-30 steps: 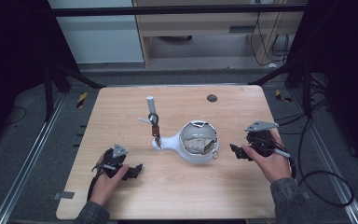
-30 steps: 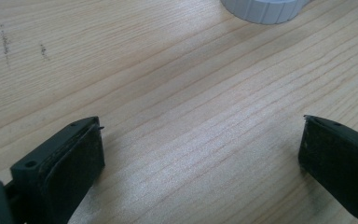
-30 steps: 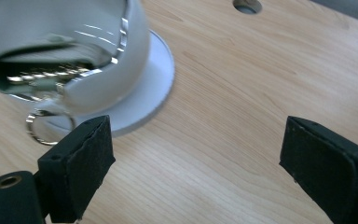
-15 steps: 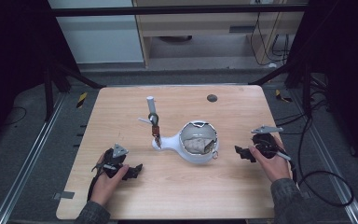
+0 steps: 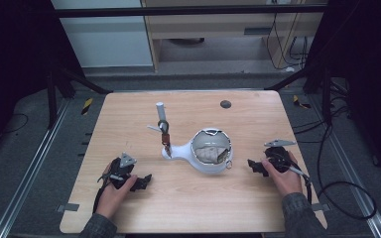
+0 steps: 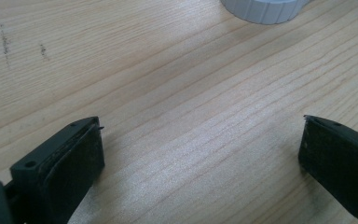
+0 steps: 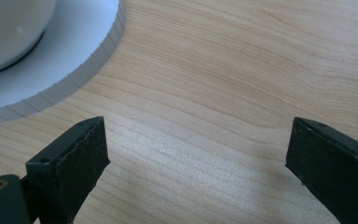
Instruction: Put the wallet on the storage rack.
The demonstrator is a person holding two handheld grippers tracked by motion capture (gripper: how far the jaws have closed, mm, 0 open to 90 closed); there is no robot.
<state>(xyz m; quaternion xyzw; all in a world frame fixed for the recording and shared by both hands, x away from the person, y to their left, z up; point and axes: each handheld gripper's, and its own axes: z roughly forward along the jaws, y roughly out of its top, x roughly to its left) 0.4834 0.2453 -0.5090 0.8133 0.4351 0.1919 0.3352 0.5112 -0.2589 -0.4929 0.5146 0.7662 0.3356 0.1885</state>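
Pale wood-grain table [image 5: 129, 119]; white ribbed-rim bowl [image 5: 198, 161]; black tongs [image 6: 200, 154]; dark round spot [image 5: 225, 104].

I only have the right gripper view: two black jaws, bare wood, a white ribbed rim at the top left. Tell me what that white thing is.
Observer: In the high view it is a white round holder with a handle, mid-table, with something crumpled and pale inside.
Operator: Report where my right tool sits relative to it.
Observer: The right tool rests on the table just beside the holder, on its right as seen from above, not touching it, jaws open and empty.
Operator: Give me the left tool.
Observer: The left tool lies near the table's front left, jaws wide apart over bare wood.
Operator: List anything else.
Observer: A white upright post stands behind the handle.
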